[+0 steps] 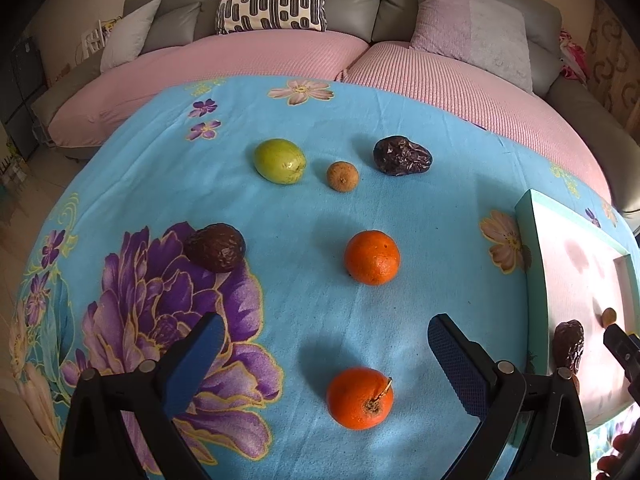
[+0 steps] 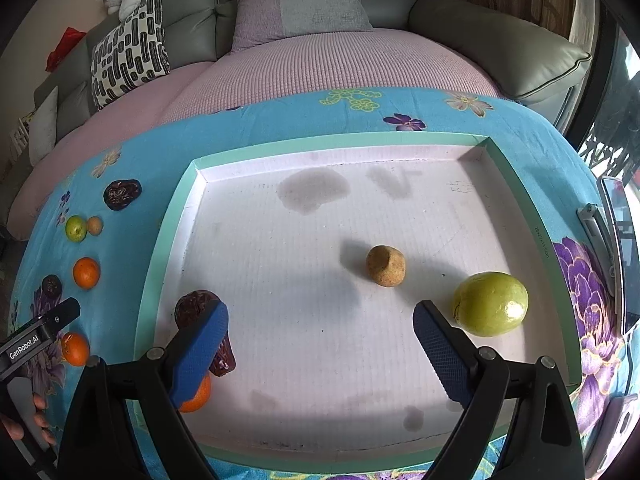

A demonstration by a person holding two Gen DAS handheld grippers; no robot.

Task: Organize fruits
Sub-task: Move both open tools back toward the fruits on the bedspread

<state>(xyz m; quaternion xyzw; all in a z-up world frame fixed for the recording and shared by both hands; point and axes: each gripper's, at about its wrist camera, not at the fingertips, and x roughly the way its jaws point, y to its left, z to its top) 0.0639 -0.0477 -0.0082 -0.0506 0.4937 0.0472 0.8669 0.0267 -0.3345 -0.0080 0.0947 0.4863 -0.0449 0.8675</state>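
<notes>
My left gripper (image 1: 324, 336) is open above the blue flowered cloth. An orange (image 1: 360, 398) lies between its fingers, touching neither pad. Farther out lie a second orange (image 1: 372, 257), a dark wrinkled fruit (image 1: 216, 247), a green fruit (image 1: 280, 160), a small brown fruit (image 1: 342, 175) and a dark date (image 1: 402, 156). My right gripper (image 2: 320, 316) is open over the white tray (image 2: 280, 146), with nothing between its pads. In the tray sit a brown fruit (image 2: 386, 266), a green fruit (image 2: 491, 304), a date (image 2: 194, 306) and an orange (image 2: 200, 398), the last two partly hidden by the left finger.
The tray (image 1: 528, 216) has a raised green rim and sits at the table's right end. A sofa (image 1: 280, 52) with pink covers and cushions runs along the far edge. A flat dark device (image 2: 600, 224) lies right of the tray. A hand (image 2: 24, 424) shows at bottom left.
</notes>
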